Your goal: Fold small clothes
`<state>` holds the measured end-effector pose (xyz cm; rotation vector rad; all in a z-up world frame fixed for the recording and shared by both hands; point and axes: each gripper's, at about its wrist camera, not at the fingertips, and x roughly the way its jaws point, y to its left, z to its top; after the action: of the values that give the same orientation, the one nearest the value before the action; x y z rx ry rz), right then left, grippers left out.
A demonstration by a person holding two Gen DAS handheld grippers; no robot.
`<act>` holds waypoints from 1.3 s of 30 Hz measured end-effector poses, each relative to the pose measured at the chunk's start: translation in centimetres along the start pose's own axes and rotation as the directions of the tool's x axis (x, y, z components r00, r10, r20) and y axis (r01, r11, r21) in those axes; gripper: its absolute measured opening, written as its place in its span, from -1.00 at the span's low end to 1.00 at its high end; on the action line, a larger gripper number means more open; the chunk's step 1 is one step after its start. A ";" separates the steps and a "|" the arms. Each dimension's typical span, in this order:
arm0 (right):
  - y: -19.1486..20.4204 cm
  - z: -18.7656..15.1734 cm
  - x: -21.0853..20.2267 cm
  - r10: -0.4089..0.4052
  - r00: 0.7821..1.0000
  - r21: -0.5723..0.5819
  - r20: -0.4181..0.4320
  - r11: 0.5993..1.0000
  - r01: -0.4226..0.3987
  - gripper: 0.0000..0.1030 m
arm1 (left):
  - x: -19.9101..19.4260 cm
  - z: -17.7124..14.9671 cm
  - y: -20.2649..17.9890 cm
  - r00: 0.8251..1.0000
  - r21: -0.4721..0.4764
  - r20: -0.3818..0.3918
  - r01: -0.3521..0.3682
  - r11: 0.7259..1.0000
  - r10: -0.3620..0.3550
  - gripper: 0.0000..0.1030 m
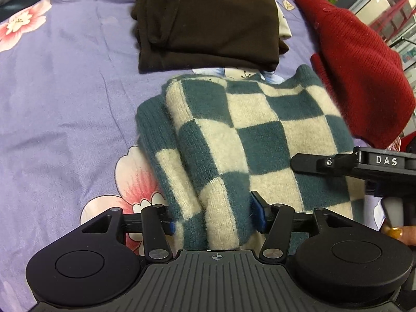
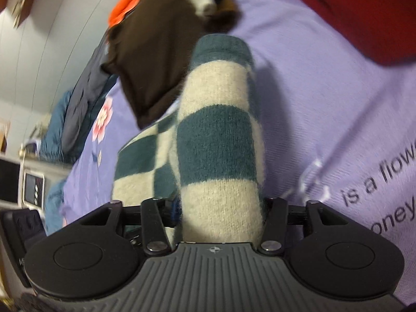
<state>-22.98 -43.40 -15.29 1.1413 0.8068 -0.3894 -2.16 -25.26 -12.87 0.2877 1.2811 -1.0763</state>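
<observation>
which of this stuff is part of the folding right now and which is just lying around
In the job: checkered sweater, left gripper, right gripper.

Lying about: folded brown garment, red knit garment, purple floral bedspread, orange item.

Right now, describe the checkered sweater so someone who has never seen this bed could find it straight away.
On the purple floral bedspread three garments lie close together. The checkered sweater is the nearest one, in front of the folded dark brown garment and left of the red knit. It alone has teal and cream squares.
</observation>
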 end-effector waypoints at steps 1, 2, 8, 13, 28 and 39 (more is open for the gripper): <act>-0.3 0.1 0.0 -0.001 1.000 -0.006 -0.002 1.000 0.001 0.18 | -0.1 0.3 -0.2 1.000 -0.002 -0.002 0.000 1.000 0.000 0.99; -0.2 0.1 0.1 0.001 1.000 -0.010 -0.003 1.000 -0.001 0.20 | -0.2 0.2 -0.3 1.000 0.000 -0.002 -0.001 1.000 0.001 1.00; 1.4 -0.1 -0.6 -0.083 0.996 -0.084 0.014 0.993 0.084 0.34 | -0.6 0.3 -0.2 1.000 0.013 -0.003 -0.004 1.000 0.004 1.00; 3.6 -0.5 -3.5 -0.254 0.964 -0.248 0.073 0.932 0.264 0.46 | -2.5 -0.2 1.4 0.999 0.031 0.022 -0.032 0.999 0.031 1.00; 2.3 -5.1 -5.1 -0.424 0.902 -0.300 0.078 0.853 0.427 0.65 | -2.8 -1.9 2.4 0.995 0.145 0.031 -0.097 0.985 0.093 1.00; 6.4 -7.2 -6.0 -0.500 0.858 -0.360 0.117 0.784 0.506 0.80 | -7.4 -3.7 -0.4 0.945 0.356 0.096 -0.326 0.876 0.313 1.00</act>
<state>-25.44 -35.09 -8.05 0.5415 1.1223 -0.6526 -4.08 -19.29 -7.53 0.7376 0.9490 -1.0228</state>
